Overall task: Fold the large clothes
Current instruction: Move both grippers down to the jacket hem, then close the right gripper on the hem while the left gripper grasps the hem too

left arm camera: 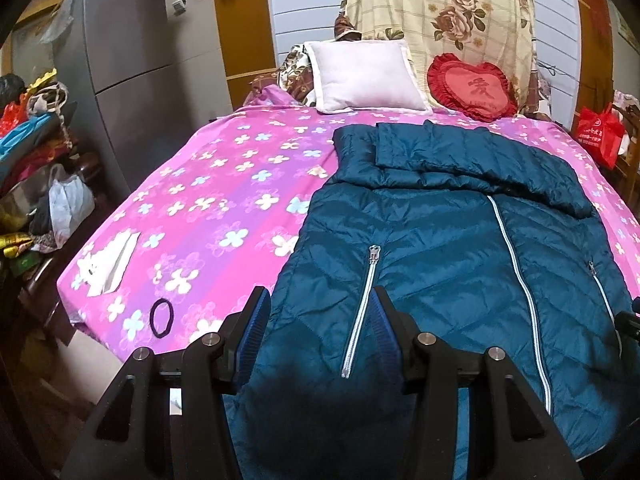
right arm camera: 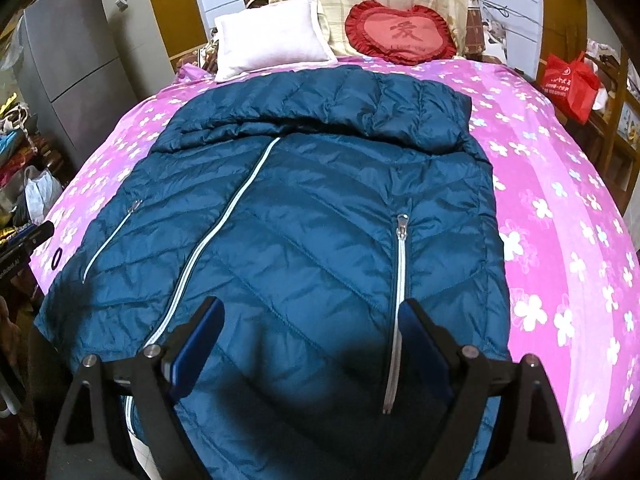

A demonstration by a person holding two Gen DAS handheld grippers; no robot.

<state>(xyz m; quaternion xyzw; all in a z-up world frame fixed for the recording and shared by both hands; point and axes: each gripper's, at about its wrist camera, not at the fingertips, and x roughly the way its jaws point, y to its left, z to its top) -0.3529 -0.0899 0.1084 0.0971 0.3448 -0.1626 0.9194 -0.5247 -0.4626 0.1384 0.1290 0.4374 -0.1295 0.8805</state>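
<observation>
A large teal quilted down jacket (left arm camera: 452, 248) lies front-up on the bed, zipped, with both sleeves folded across its chest near the collar; it also shows in the right wrist view (right arm camera: 312, 216). My left gripper (left arm camera: 318, 300) is open over the jacket's bottom left hem, its fingers either side of the left pocket zipper (left arm camera: 360, 312). My right gripper (right arm camera: 310, 312) is open over the bottom right hem, next to the right pocket zipper (right arm camera: 398, 300). Neither holds anything.
The bed has a pink flowered sheet (left arm camera: 208, 200). A black hair tie (left arm camera: 162, 317) and a white paper packet (left arm camera: 110, 266) lie near its left corner. A white pillow (left arm camera: 366, 76) and a red heart cushion (left arm camera: 472, 86) stand at the head. Clutter and a fridge (left arm camera: 124, 52) stand left.
</observation>
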